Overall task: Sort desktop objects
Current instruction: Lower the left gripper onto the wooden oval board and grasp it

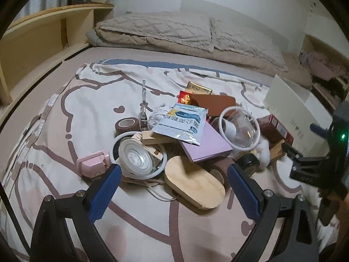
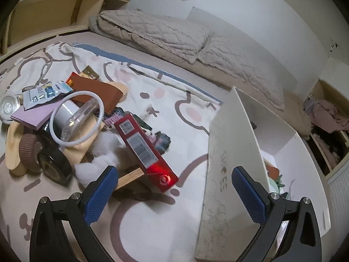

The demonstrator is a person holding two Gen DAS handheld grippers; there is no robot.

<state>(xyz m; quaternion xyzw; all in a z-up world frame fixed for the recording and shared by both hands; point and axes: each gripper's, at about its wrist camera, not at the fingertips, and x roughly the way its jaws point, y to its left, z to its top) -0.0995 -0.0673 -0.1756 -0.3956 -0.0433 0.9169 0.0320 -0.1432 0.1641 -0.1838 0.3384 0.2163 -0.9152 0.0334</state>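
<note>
The left hand-held gripper (image 1: 173,193) is hovering with its fingers spread apart and holding nothing, just above the near edge of a pile on the bed (image 1: 54,113). A wooden oval board (image 1: 194,185) is lying between its fingers, with a glass lid (image 1: 136,158) to the left and a purple notebook (image 1: 207,144) beyond. The right hand-held gripper (image 2: 174,193) is also standing apart and empty, with a red box (image 2: 145,148) leaning ahead of it and a white shoebox (image 2: 231,152) sitting to its right.
</note>
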